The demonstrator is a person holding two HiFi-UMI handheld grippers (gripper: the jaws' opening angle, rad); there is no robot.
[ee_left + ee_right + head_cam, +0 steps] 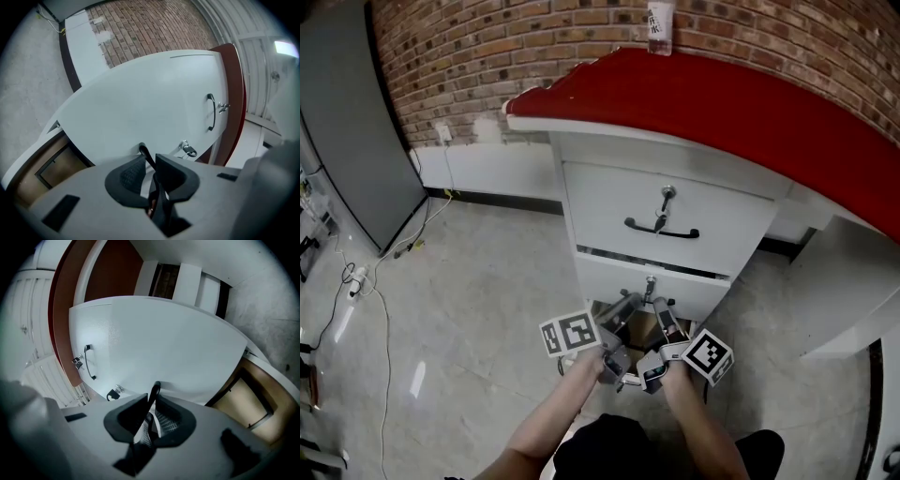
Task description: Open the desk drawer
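Observation:
The white desk has a red top and two drawers. The lower drawer front fills both gripper views. Its thin black handle runs between the pads of both grippers. My left gripper is shut on the handle's left end. My right gripper is shut on its right end. Both point level at the drawer front. A keyed lock sits just above the handle. The upper drawer has its own black handle and key.
A brown opening shows below the lower drawer. A bottle stands on the red top by the brick wall. Cables lie on the floor at the left, next to a dark grey panel.

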